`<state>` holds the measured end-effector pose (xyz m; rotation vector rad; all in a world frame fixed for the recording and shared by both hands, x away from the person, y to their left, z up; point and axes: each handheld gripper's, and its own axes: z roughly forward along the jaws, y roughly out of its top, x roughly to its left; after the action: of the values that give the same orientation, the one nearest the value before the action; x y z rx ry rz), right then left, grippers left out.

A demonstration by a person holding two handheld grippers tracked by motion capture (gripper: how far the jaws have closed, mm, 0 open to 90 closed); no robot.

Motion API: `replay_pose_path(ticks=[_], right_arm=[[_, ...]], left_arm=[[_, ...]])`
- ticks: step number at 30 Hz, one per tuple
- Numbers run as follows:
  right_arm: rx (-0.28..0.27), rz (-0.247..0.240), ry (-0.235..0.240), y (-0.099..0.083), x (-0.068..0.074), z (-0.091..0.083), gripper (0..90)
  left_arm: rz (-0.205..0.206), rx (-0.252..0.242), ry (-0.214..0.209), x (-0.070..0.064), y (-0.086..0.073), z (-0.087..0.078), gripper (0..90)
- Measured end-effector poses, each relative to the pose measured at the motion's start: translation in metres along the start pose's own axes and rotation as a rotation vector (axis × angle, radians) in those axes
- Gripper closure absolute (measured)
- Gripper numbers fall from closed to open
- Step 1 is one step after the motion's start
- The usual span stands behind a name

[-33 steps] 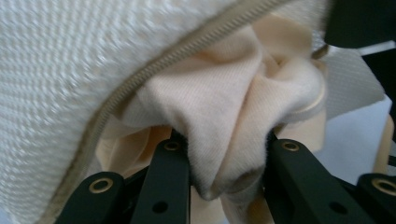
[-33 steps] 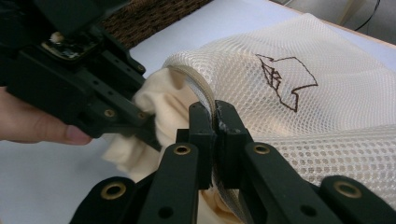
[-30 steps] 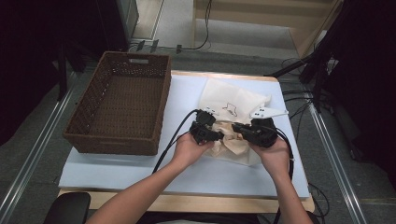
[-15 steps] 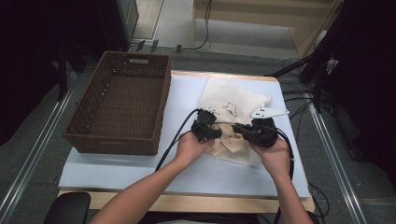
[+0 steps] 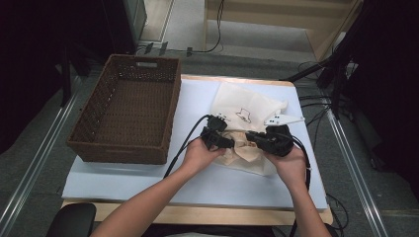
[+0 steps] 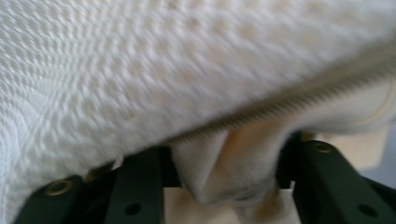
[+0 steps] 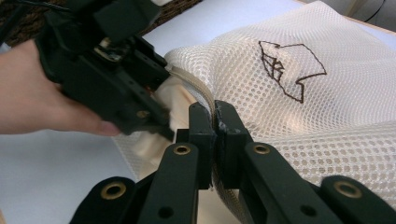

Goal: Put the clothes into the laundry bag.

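Mesh bag (image 5: 245,114) lies on the white mat (image 5: 148,173) toward the right side of the desk (image 5: 207,215), its far part flat with a dark line drawing (image 7: 287,67) on it, its near part bunched up between the two grippers; a brown wicker basket (image 5: 129,114) stands at the left edge of the mat, well apart from the bag; the right gripper (image 7: 215,122) has its jaws pressed together on the bag's zipper edge (image 7: 203,95), the mesh running off to the right of them; the left gripper (image 6: 229,186), held in the person's left hand (image 5: 197,154), has a fold of cream cloth (image 6: 229,172) sitting between its two jaws, though whether they clamp it cannot be told; the zipper teeth (image 6: 289,105) run across above that fold; the right hand (image 5: 290,165) holds its gripper near the right edge of the mat, cables (image 5: 185,140) trailing toward the near edge.
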<state>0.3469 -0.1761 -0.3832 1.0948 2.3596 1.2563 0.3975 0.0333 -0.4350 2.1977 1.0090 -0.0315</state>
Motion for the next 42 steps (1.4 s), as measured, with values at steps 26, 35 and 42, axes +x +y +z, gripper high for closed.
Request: replay_pose_path(ticks=[26, 35, 42], right_arm=[[0.000, 0.001, -0.009, -0.001, -0.002, -0.001, 88.0], [0.005, -0.011, -0.003, -0.001, 0.001, 0.001, 87.9], [0.005, -0.007, -0.006, -0.001, 0.001, 0.000, 87.9]], left_arm=[[0.024, 0.030, -0.062, 0.001, -0.053, -0.039, 24.3], [0.049, 0.027, -0.018, -0.001, -0.061, -0.015, 26.9], [0.073, 0.017, -0.011, -0.007, -0.063, -0.011, 45.2]])
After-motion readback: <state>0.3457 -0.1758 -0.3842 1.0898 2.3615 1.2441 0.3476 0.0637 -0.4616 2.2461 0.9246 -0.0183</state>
